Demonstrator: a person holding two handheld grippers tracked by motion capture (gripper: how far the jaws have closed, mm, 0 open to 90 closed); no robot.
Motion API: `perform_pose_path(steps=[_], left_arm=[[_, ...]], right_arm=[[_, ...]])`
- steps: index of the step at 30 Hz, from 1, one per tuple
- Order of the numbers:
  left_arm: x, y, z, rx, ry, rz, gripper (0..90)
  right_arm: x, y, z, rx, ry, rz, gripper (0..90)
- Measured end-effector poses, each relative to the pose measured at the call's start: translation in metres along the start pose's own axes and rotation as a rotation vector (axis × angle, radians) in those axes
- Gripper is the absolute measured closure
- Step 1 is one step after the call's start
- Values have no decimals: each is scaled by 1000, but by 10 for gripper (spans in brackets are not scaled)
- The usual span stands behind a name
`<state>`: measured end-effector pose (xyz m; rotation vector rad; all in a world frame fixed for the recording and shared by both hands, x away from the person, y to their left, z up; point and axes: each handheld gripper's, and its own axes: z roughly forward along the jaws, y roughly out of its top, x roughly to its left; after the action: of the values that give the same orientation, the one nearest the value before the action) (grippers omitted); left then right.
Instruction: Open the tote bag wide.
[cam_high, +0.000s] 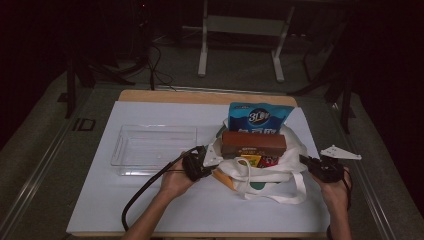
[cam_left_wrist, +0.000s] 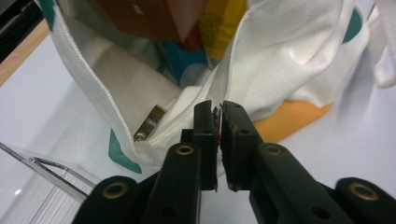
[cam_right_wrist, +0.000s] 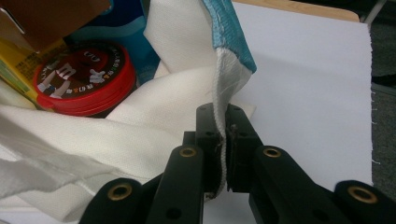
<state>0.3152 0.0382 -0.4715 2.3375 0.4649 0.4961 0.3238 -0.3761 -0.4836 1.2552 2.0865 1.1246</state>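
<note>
A white tote bag (cam_high: 265, 184) lies open on the white sheet. Out of it stick a blue snack bag (cam_high: 260, 117), a brown box (cam_high: 253, 142), a yellow pack (cam_high: 250, 160) and a red tin (cam_high: 268, 161). My left gripper (cam_high: 206, 159) is shut on the bag's left rim. In the left gripper view the jaws of the left gripper (cam_left_wrist: 218, 109) pinch the hem of the bag (cam_left_wrist: 280, 56). My right gripper (cam_high: 303, 160) is shut on the right rim. There the right gripper (cam_right_wrist: 223, 112) clamps the white fabric edge (cam_right_wrist: 219, 79), beside the red tin (cam_right_wrist: 86, 77).
A clear plastic tray (cam_high: 157, 127) stands left of the bag, close to my left hand; its corner (cam_left_wrist: 42, 168) shows beside the left jaws. The white sheet (cam_high: 150, 200) covers a wooden table (cam_high: 200, 96). A metal frame (cam_high: 240, 30) stands on the floor beyond.
</note>
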Motion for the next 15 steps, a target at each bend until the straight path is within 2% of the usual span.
perform_pose_path(steps=[8, 11, 14, 15], left_arm=[[6, 1, -7, -17, -1, -13, 794], [9, 0, -10, -32, -15, -19, 781], [14, -2, -16, -78, -52, -55, 746], [14, -2, -16, -78, -52, -55, 744]], right_arm=[[1, 0, -2, -6, -3, -4, 847], [1, 0, -2, -12, -5, -4, 845], [2, -2, -3, -19, -6, -4, 832], [2, -2, -3, -19, -6, -4, 832]])
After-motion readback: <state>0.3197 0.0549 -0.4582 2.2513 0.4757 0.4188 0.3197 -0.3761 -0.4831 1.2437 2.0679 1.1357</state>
